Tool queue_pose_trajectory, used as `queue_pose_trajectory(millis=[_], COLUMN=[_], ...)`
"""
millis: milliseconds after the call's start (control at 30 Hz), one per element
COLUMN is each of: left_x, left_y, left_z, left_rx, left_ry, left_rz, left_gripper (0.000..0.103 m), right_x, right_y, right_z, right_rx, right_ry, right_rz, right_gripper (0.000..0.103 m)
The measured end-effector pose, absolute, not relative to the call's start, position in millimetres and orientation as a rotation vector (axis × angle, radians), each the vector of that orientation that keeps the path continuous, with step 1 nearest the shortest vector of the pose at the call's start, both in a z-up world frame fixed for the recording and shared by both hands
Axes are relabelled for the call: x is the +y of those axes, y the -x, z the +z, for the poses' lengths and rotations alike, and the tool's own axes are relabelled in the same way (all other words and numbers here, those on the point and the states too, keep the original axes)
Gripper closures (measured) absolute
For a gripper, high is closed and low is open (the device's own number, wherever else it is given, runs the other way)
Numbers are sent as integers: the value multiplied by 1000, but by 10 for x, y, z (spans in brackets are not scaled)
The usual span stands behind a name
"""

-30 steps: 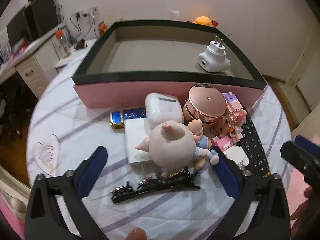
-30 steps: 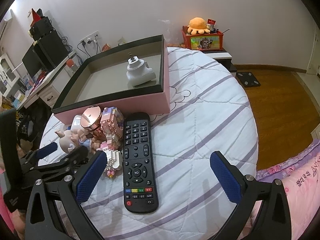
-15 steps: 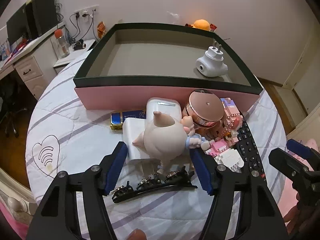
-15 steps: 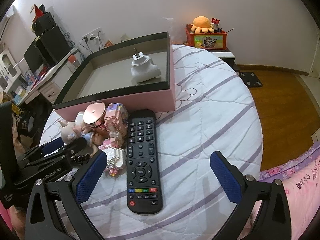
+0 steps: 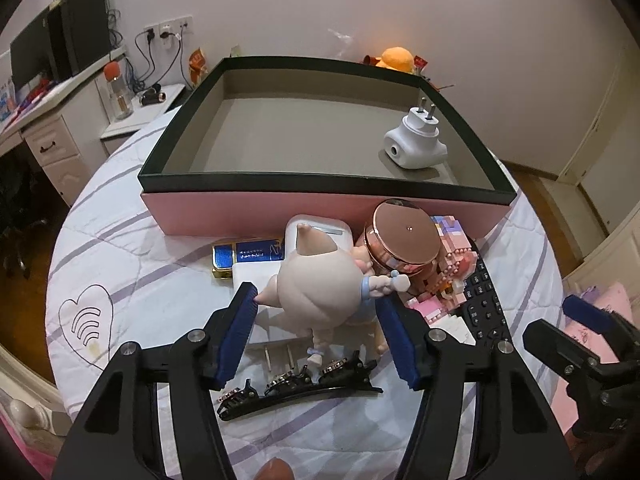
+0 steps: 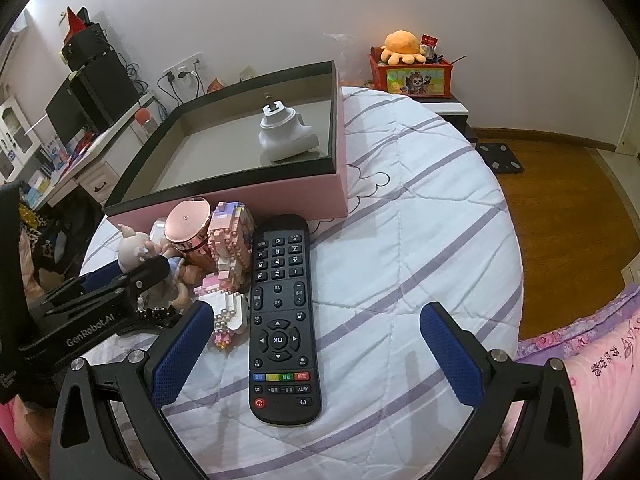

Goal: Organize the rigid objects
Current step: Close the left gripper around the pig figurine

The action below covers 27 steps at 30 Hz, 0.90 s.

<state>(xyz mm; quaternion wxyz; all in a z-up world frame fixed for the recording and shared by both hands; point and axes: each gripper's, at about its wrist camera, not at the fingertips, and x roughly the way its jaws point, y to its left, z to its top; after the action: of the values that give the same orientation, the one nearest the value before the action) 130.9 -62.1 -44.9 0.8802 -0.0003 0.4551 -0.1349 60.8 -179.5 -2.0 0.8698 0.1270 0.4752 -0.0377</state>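
Here the left gripper (image 5: 318, 322) is pinching the pig (image 5: 316, 284); the right gripper (image 6: 316, 356) is hovering over the remote (image 6: 282, 320), jaws spread.

"GenRobot.AI" in white on the black arm of the left gripper (image 6: 120, 276) at nine o'clock, "OK" on the centre key of the long black plastic remote control (image 6: 282, 316), digits upside down on its upper keys, blue tin's label unreadable

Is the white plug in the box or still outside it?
In. The plug sits on the floor of the box, prongs pointing up, near its right wall; nothing else lies inside.
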Motion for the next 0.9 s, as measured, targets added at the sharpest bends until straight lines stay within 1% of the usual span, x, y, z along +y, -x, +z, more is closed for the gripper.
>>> queue_pose_trajectory(millis=[233,267,300,433,533,567,600,633,667,733,767,800,900], left_x=[-595,-589,-577,-550,-593,-601,-615,-626,-633,-654,-646,-649,-641], left_y=[-1331,-1325,-1313,-1338,-1349,-1357,-1380,-1405,-1423,-1476,-1481,-1487,-1480], left_z=[-432,-422,-408,-431,-436,-439,-446,-459,-471,-491,-490,-491,-495], left_rx=[950,947,940,955,948,946,947,947,947,953,949,951,950], left_ry=[16,17,13,19,-3,-4,-6,-9,-8,-2,3,4,12], left_rz=[-286,-285,-281,-280,-280,-279,-277,-271,-268,-271,-275,-279,-278], left_gripper=[42,48,51,50,47,43,36,33,31,30,36,44,45], right_x=[-1806,-1806,-1810,-1823,-1811,-1804,-1796,-1790,-1784,-1790,-1798,-1806,-1844], right_y=[-608,-608,-606,-606,-607,-605,-603,-602,-601,-602,-610,-610,-606], right_z=[-42,-42,-43,-60,-77,-76,-77,-78,-77,-77,-81,-83,-93], right_rx=[1001,1001,1001,1004,1009,1009,1010,1010,1010,1010,1011,1013,1014], right_ry=[-268,-268,-269,-274,-274,-272,-270,-270,-270,-270,-270,-271,-278], right_rz=[-76,-77,-78,-81,-76,-74,-73,-72,-72,-74,-76,-80,-91], right_gripper=[0,0,0,0,0,0,0,0,0,0,0,0,0])
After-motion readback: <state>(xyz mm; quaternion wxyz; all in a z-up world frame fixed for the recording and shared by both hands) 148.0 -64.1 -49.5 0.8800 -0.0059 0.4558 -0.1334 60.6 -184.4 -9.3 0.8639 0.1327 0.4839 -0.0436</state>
